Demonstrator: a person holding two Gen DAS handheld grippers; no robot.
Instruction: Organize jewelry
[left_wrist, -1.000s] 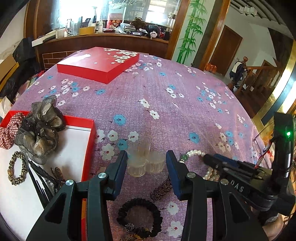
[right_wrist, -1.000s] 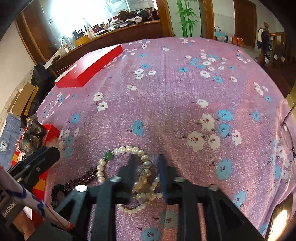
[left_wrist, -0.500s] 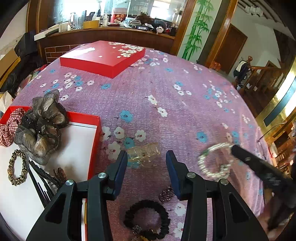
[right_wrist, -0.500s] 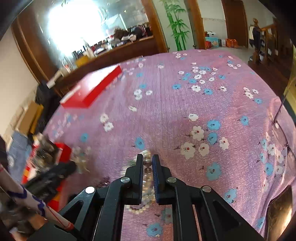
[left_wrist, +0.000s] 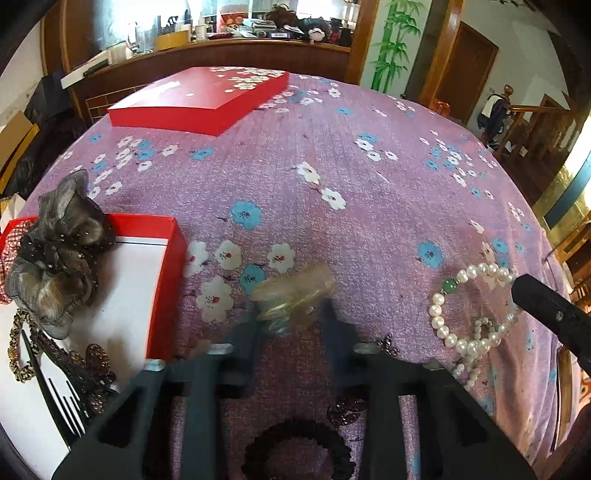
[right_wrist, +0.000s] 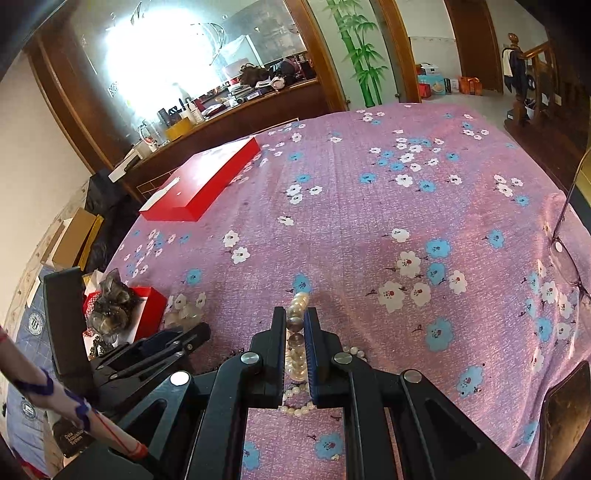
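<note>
Midway through sorting: right gripper (right_wrist: 295, 325) clamps the pearl necklace (left_wrist: 469, 314), left gripper (left_wrist: 288, 321) is closing around the clear hair claw (left_wrist: 295, 291) beside the red tray (left_wrist: 162, 280), while scrunchies already fill it and a black scrunchie (left_wrist: 295, 450) awaits at the table's near edge.

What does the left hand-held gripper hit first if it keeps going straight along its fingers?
Probably the clear hair clip: it sits between the closing jaws of the left hand-held gripper, blurred. Beyond it there is only the floral tablecloth; depth is uncertain.
</note>
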